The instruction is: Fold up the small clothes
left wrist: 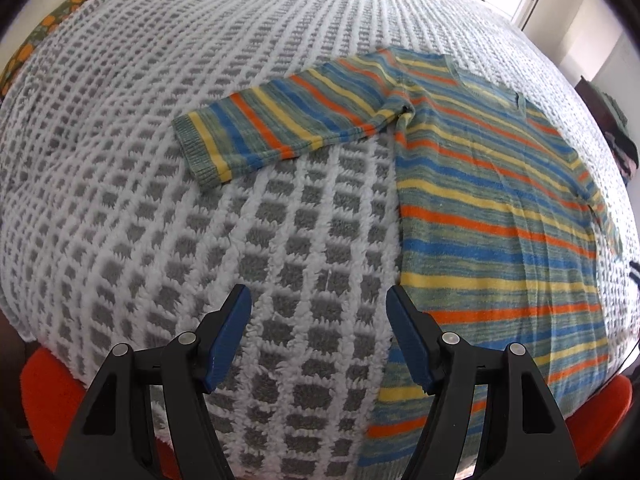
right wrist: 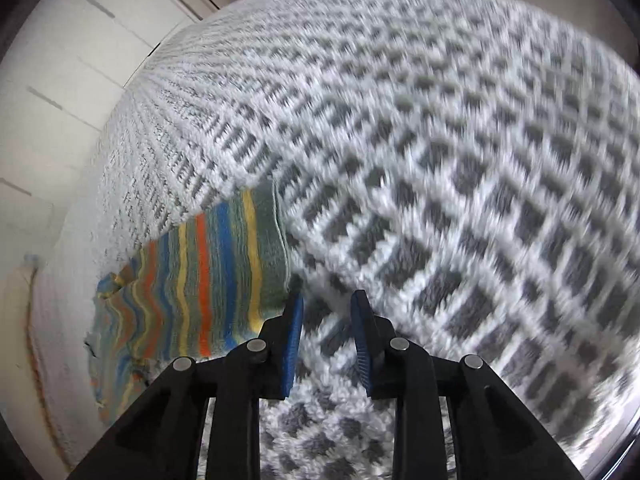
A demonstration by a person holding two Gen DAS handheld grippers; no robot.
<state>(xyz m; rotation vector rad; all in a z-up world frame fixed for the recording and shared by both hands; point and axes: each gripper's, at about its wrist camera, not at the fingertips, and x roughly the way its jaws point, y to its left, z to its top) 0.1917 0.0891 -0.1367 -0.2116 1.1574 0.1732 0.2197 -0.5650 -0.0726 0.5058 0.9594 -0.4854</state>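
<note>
The striped sweater (left wrist: 492, 208) lies flat on the checked blanket (left wrist: 240, 220), soft, light and floppy, best pinched at its cuff (left wrist: 196, 148) or hem, while the left gripper (left wrist: 318, 336) hangs wide and empty, the right gripper (right wrist: 326, 336) narrow, gripping nothing, white cupboards (right wrist: 68, 60) beyond.

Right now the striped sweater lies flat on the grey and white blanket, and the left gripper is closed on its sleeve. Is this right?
Not quite. The striped sweater does lie flat on the grey and white blanket, but the left gripper is not closed on its sleeve. In the left wrist view its jaws stand open over bare blanket, with nothing between them, and the sleeve lies well beyond the fingertips.
</note>
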